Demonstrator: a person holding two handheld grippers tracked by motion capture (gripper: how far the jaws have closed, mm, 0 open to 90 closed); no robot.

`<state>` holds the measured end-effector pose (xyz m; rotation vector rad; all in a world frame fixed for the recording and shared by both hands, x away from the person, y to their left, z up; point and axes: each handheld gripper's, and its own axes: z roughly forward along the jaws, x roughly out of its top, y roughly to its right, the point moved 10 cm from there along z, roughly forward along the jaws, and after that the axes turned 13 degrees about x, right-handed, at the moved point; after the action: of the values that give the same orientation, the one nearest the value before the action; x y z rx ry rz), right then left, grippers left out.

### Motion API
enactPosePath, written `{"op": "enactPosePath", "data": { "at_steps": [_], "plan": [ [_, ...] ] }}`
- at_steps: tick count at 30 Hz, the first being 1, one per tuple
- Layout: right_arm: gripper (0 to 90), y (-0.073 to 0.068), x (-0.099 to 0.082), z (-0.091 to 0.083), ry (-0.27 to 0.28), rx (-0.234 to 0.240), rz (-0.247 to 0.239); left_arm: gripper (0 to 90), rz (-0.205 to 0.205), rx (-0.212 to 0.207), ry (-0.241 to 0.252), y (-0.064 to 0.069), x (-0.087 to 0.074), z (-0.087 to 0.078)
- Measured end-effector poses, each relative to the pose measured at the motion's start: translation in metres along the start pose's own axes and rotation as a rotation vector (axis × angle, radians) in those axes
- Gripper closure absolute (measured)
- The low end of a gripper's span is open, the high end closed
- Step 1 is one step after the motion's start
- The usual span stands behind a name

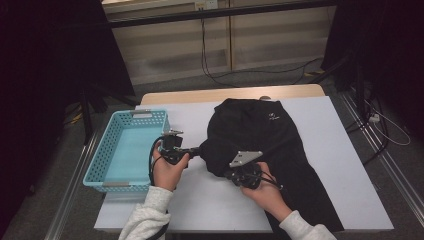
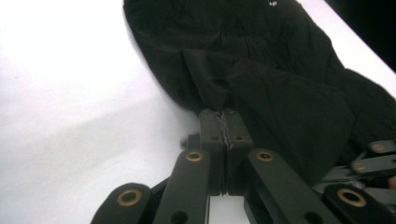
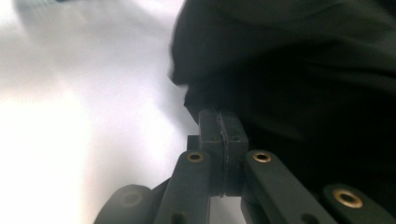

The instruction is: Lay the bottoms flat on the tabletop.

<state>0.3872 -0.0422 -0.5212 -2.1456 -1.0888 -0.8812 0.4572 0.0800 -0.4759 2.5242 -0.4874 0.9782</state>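
— What are your grippers doing?

— My left gripper (image 2: 225,116) is clenching the near edge of the black garment (image 1: 260,135); its jaws are pressing flat together with a thin bit of cloth pinched at the tips. My right gripper (image 3: 219,116) is doing the same just beside it, its jaws clamping together on the hem where the fabric is meeting the white sheet.

— Where are they sitting on the table?

— In the high view my left gripper (image 1: 200,151) is pointing rightward into the garment's left edge, with my left hand (image 1: 167,170) holding it near the basket. My right gripper (image 1: 231,172) is biting the same folded edge a little closer to me, under my right hand (image 1: 262,187).

— And the garment itself?

— It is lying spread over the white sheet (image 1: 340,165) covering the table, running from the far middle down to the near right edge, with a small white logo near its top.

— Anything else around?

— A light blue basket (image 1: 107,150) is standing at the table's left side, just beside my left hand.
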Motion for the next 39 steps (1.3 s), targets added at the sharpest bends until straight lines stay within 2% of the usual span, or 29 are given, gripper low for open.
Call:
{"op": "enactPosePath", "data": {
  "at_steps": [3, 6, 8, 10, 13, 16, 17, 20, 22, 24, 29, 31, 33, 34, 36, 39],
  "plan": [
    [90.0, 0.000, 0.000, -0.019, 0.024, 0.007, 0.009, 89.1, -0.010, 0.009, -0.008, -0.003, -0.002, -0.004],
    [90.0, -0.002, -0.003, -0.035, 0.053, 0.041, 0.034, 88.6, -0.013, 0.024, -0.017, -0.005, -0.006, -0.007],
    [90.0, -0.005, -0.008, -0.040, 0.047, 0.051, 0.038, 88.6, -0.008, 0.041, -0.019, -0.007, -0.009, -0.008],
    [90.0, -0.008, -0.015, -0.043, 0.029, 0.061, 0.035, 88.4, -0.004, 0.037, -0.029, -0.007, -0.013, -0.008],
    [88.8, -0.010, -0.023, -0.043, 0.008, 0.073, 0.041, 86.2, 0.013, 0.023, -0.046, -0.004, -0.020, -0.007],
    [79.0, -0.008, -0.029, -0.041, -0.030, 0.057, 0.032, 79.6, 0.039, 0.007, -0.050, 0.001, -0.026, -0.006],
    [77.8, -0.007, -0.028, -0.041, -0.028, 0.039, 0.019, 76.6, 0.050, 0.004, -0.051, 0.002, -0.028, -0.005],
    [70.3, -0.009, -0.019, -0.041, -0.001, 0.029, -0.007, 65.9, 0.065, -0.003, -0.054, 0.004, -0.033, -0.003],
    [68.9, -0.011, -0.014, -0.039, 0.000, 0.018, -0.031, 61.1, 0.075, -0.015, -0.052, 0.006, -0.036, -0.002],
    [64.5, -0.014, -0.010, -0.033, 0.007, 0.017, -0.041, 57.3, 0.095, -0.012, -0.056, 0.008, -0.039, 0.000],
    [55.9, -0.016, -0.007, -0.012, -0.027, 0.005, -0.076, 49.9, 0.123, -0.010, -0.051, 0.009, -0.043, -0.002],
    [55.6, -0.011, -0.009, -0.006, -0.055, -0.029, -0.095, 46.0, 0.126, -0.002, -0.051, 0.009, -0.046, -0.001],
    [55.8, -0.003, -0.014, -0.003, -0.077, -0.059, -0.092, 42.4, 0.133, 0.010, -0.048, 0.006, -0.048, 0.000],
    [56.7, 0.000, -0.015, -0.003, -0.072, -0.056, -0.080, 40.8, 0.137, 0.012, -0.054, 0.005, -0.049, 0.001],
    [65.9, 0.002, -0.016, -0.003, -0.055, -0.038, -0.056, 39.5, 0.138, 0.011, -0.061, 0.004, -0.051, 0.001],
    [83.7, 0.001, -0.016, -0.004, -0.056, -0.027, -0.062, 37.8, 0.145, 0.021, -0.057, 0.005, -0.051, 0.003]
  ]
}}
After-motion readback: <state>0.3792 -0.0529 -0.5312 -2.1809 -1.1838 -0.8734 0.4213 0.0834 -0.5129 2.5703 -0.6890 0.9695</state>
